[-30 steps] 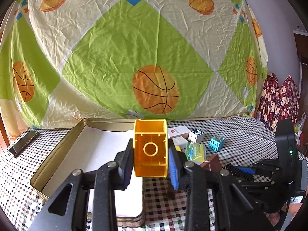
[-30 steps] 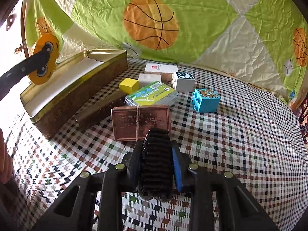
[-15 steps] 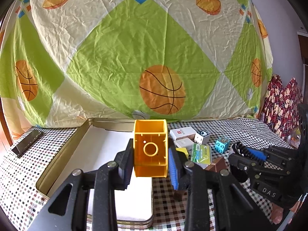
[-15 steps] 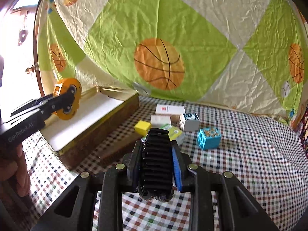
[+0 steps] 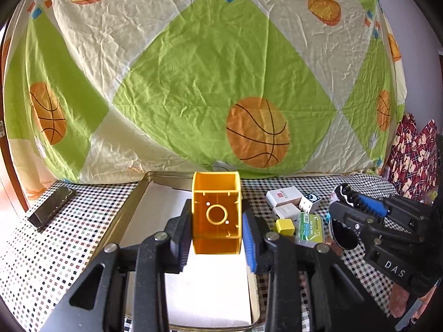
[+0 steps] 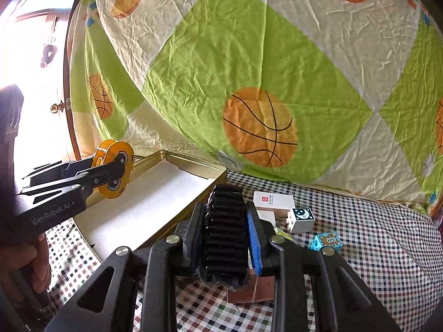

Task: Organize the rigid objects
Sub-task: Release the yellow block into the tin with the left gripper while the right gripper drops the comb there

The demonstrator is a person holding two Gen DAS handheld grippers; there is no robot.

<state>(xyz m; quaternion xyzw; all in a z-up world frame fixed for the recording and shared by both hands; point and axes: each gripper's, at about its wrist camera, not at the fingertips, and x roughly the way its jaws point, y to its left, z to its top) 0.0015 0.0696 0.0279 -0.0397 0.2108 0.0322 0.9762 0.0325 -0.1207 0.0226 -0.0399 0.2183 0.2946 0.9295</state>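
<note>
My left gripper (image 5: 216,222) is shut on a hollow yellow toy block (image 5: 216,213) and holds it above the open gold tin (image 5: 127,215) with a white lining. In the right wrist view the same block (image 6: 113,173) shows at the left over the tin (image 6: 193,163). My right gripper (image 6: 225,235) is shut on a black ribbed brush-like piece (image 6: 224,232), raised above the table to the right of the tin; it also shows in the left wrist view (image 5: 357,210).
On the checked tablecloth to the right of the tin lie a white box (image 6: 274,199), a white moon block (image 6: 301,218), a blue bear block (image 6: 326,241), a small yellow cube (image 5: 285,226), a green card case (image 5: 310,228) and a brown bar (image 6: 252,290). A dark flat bar (image 5: 51,203) lies far left.
Both grippers have risen with their loads. The right gripper lifted the black piece off the brown bar and moved closer to the tin. The left gripper kept the yellow block over the tin.
</note>
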